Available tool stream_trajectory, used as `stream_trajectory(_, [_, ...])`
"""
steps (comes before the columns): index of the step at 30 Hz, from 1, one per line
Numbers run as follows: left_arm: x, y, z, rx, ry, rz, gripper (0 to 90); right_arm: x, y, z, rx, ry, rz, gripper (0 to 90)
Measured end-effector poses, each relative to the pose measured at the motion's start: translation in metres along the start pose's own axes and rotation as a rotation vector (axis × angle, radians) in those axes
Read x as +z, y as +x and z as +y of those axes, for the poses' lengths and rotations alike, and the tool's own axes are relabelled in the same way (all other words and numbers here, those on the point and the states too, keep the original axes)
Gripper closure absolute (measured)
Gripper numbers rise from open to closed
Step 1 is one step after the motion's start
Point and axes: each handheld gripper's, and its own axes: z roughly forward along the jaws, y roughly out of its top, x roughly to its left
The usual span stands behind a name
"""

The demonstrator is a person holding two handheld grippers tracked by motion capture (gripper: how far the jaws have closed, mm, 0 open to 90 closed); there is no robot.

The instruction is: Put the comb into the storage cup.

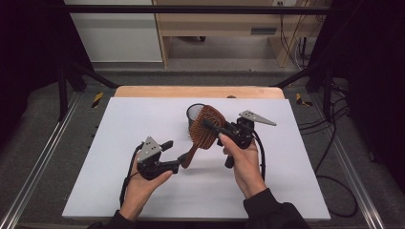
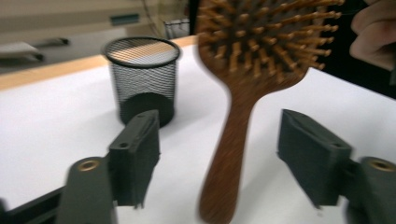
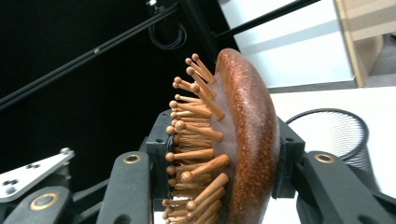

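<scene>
Step in hand: a wooden hairbrush [image 1: 203, 130] is held in the air between two tools — it looks like a handover, or a steadying before it is put into the mesh cup [image 1: 194, 112].
Right hand-held gripper [image 1: 213, 128]: closed on the head of the hairbrush, one jaw against the bristles and one against the smooth back, as the right gripper view shows.
Left hand-held gripper [image 2: 219, 154]: wide open — the handle passes up between its jaws without touching either.
Hairbrush position: centre of the high view, above the white surface [image 1: 119, 157], head up and tilted right, handle slanting down to the lower left.
Mesh cup: upright, just behind the brush head, towards the top centre of the high view.
Next move: judged to call for either the left jaws being shut on the handle or the brush being swung handle-down over the cup's rim.
</scene>
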Motion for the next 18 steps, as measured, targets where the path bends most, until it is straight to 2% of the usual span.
stream_trajectory(1, [-0.006,0.006,-0.002,-0.013,0.000,0.025,18.4,-0.005,-0.003,0.004,0.000,-0.010,-0.013,53.3])
stream_trajectory(2, [-0.006,0.006,-0.002,-0.013,0.000,0.025,15.7,-0.005,-0.003,0.004,0.000,-0.010,-0.013,53.3])
stream_trajectory(3, [-0.008,0.010,-0.004,-0.019,-0.002,0.040,15.7,-0.007,-0.005,0.006,-0.001,-0.015,-0.020,53.2])
stream_trajectory(4, [-0.011,0.014,-0.007,-0.021,0.002,0.057,11.1,-0.012,-0.010,0.011,-0.004,-0.021,-0.034,53.2])
stream_trajectory(7, [-0.019,0.027,-0.015,-0.043,-0.003,0.086,9.8,-0.016,-0.014,0.015,-0.004,-0.025,-0.046,53.1])
stream_trajectory(8, [-0.027,0.036,-0.018,-0.055,-0.028,0.110,9.6,-0.022,-0.020,0.019,-0.003,-0.030,-0.065,53.1])
stream_trajectory(9, [-0.027,0.036,-0.018,-0.055,-0.028,0.110,9.6,-0.022,-0.020,0.019,-0.003,-0.030,-0.065,53.1])
stream_trajectory(10, [-0.036,0.047,-0.020,-0.059,-0.057,0.148,9.3,-0.025,-0.025,0.021,-0.004,-0.033,-0.077,53.1])
stream_trajectory(11, [-0.036,0.047,-0.020,-0.059,-0.057,0.148,9.0,-0.025,-0.025,0.021,-0.004,-0.033,-0.077,53.1])
stream_trajectory(12, [-0.047,0.057,-0.021,-0.067,-0.083,0.184,8.7,-0.029,-0.029,0.024,0.004,-0.037,-0.088,53.0])
stream_trajectory(13, [-0.053,0.062,-0.023,-0.074,-0.097,0.199,8.5,-0.031,-0.031,0.025,0.005,-0.039,-0.092,53.0])
stream_trajectory(15, [-0.058,0.066,-0.025,-0.080,-0.101,0.210,7.9,-0.033,-0.034,0.026,0.006,-0.039,-0.100,53.0])
stream_trajectory(16, [-0.067,0.074,-0.031,-0.085,-0.100,0.229,7.6,-0.033,-0.035,0.027,0.006,-0.039,-0.104,53.0])
stream_trajectory(18, [-0.071,0.078,-0.034,-0.087,-0.097,0.243,7.4,-0.034,-0.036,0.028,0.002,-0.040,-0.106,53.0])
